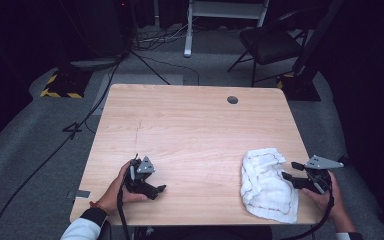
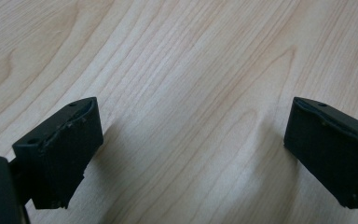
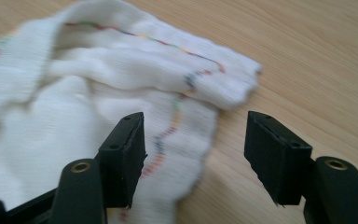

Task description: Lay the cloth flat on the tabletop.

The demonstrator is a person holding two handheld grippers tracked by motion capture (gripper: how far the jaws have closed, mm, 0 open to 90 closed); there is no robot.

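Observation:
A crumpled white cloth (image 1: pixel 265 185) with a thin multicoloured stitched line lies at the table's near right corner. My right gripper (image 1: pixel 290 170) is at the cloth's right edge, held by a hand. In the right gripper view the cloth (image 3: pixel 98 93) spreads to the left, and the right gripper (image 3: pixel 193 144) stands open across its rim, one jaw over fabric and the other over bare wood. My left gripper (image 1: pixel 152 187) rests low near the front left of the table in the other hand. Seen from its own camera, the left gripper (image 2: pixel 191 135) is wide open with only wood grain between the jaws.
The light wooden table (image 1: pixel 190 130) has a round cable hole (image 1: pixel 232 100) near its far edge. Beyond it on the grey floor stand a black folding chair (image 1: pixel 270 45), a white frame leg (image 1: pixel 188 30) and black cables (image 1: pixel 95 105).

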